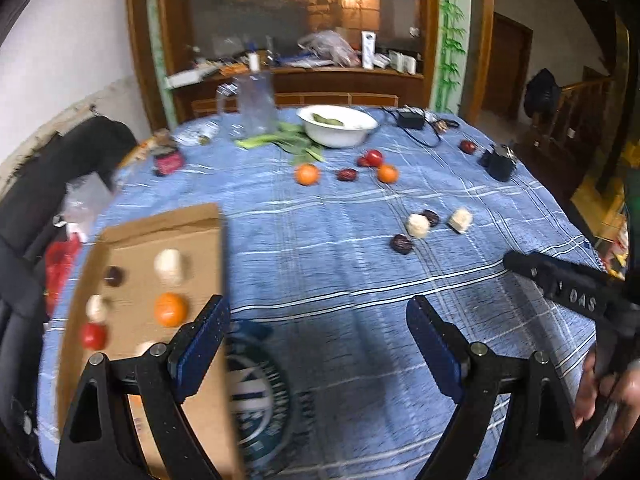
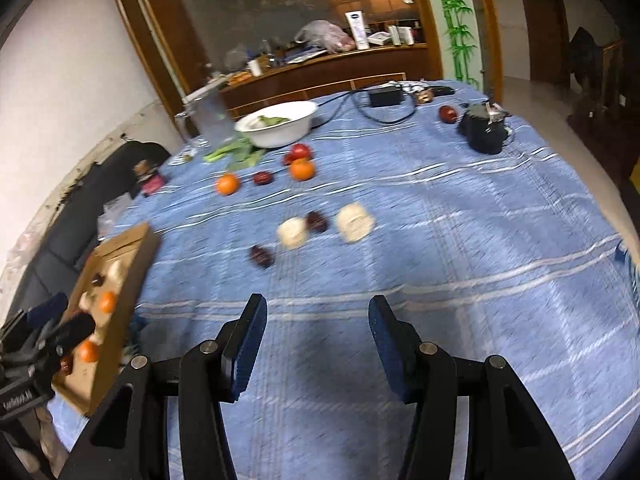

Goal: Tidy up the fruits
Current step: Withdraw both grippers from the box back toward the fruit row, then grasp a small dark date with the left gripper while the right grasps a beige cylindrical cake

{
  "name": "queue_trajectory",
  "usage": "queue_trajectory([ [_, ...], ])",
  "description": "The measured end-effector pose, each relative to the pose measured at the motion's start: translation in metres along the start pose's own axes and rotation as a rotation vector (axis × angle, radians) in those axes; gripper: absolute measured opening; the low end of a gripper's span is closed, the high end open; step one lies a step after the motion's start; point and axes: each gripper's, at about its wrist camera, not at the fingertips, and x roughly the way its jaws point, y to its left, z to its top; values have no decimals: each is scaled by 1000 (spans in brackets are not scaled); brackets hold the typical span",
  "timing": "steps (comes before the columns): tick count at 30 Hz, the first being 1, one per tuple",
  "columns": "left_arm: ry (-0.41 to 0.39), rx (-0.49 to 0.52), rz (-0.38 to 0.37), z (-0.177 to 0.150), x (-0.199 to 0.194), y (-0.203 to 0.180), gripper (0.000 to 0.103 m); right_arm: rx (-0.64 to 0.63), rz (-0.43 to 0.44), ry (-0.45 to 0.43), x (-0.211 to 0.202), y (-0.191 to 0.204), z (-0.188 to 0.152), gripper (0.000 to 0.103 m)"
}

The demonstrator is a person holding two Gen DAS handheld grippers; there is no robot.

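The desk point(image 2: 460, 240) is covered by a blue cloth crossed with white stripes, and a white wall is seen at the far left of the room. Places are given from the white bowl point(image 1: 338, 125), which is set near the far edge. Left of the bowl and much nearer the camera, a cardboard box point(image 1: 128, 240) is laid flat; in it are held an orange point(image 1: 171, 309), a red fruit point(image 1: 94, 336), a dark fruit point(image 1: 114, 276) and pale round pieces point(image 1: 170, 266). Just left of the bowl a clear plastic jug point(image 1: 256, 104) is stood, with green leaves point(image 1: 292, 142) spread at its foot. In front of the bowl two oranges point(image 1: 307, 174), a red fruit point(image 1: 374, 158) and a dark fruit point(image 1: 346, 175) are scattered. Nearer still and to the right, two pale pieces point(image 2: 293, 233) and two dark fruits point(image 2: 262, 256) are grouped. Right of the bowl a black adapter point(image 2: 386, 96) with its cable and a black object point(image 2: 486, 130) are seen. Behind the bowl a wooden-framed glass cabinet with a cluttered shelf is found; right of it, a dark wooden door.

The left gripper point(image 1: 318, 320) is held wide apart with nothing between its pads; the right gripper point(image 2: 318, 324) is held partly apart, likewise empty. Much is smeared by motion blur; the box's near end is cut off by the left gripper, and the bowl's contents cannot be made out beyond something green
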Motion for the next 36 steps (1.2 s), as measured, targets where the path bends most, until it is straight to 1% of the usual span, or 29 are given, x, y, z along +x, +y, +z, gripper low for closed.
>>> queue_trajectory([
  [3,31,-7,-49,8,24,-8,89,-7,-45,21,19,-12,17,56],
  [7,65,-9,-91,20,57,-16,89,28,-32,57,49,-26,36,56],
  [9,87,-10,-91,25,73,-21,89,43,-22,65,61,-29,43,56],
  [12,110,-16,-118,30,95,-26,88,43,-10,72,77,-29,52,56],
  [16,131,-22,-146,35,123,-35,76,11,-5,66,89,-22,55,56],
  [20,129,8,-171,37,140,-50,73,-16,-5,52,94,-18,54,56],
  [24,142,55,-164,39,154,-63,69,-18,-4,63,100,-21,53,56],
  [25,154,63,-171,39,158,-65,64,-19,-3,65,101,-21,53,55],
  [26,152,75,-164,39,160,-68,62,-19,0,68,102,-21,52,53],
  [28,144,97,-147,38,160,-72,55,-23,6,73,104,-20,52,51],
  [29,139,103,-137,37,160,-72,47,-28,4,76,106,-19,51,51],
  [30,133,106,-127,37,159,-73,42,-31,5,78,107,-18,51,50],
  [31,127,105,-129,36,158,-72,30,-34,2,79,108,-18,51,48],
  [32,125,101,-136,36,158,-71,26,-38,-4,78,108,-17,51,45],
  [33,124,98,-138,36,157,-70,26,-42,-11,76,109,-17,50,42],
  [34,122,96,-139,36,157,-70,26,-42,-14,74,109,-18,50,37],
  [36,119,103,-136,36,156,-70,25,-33,-7,71,109,-20,50,37],
])
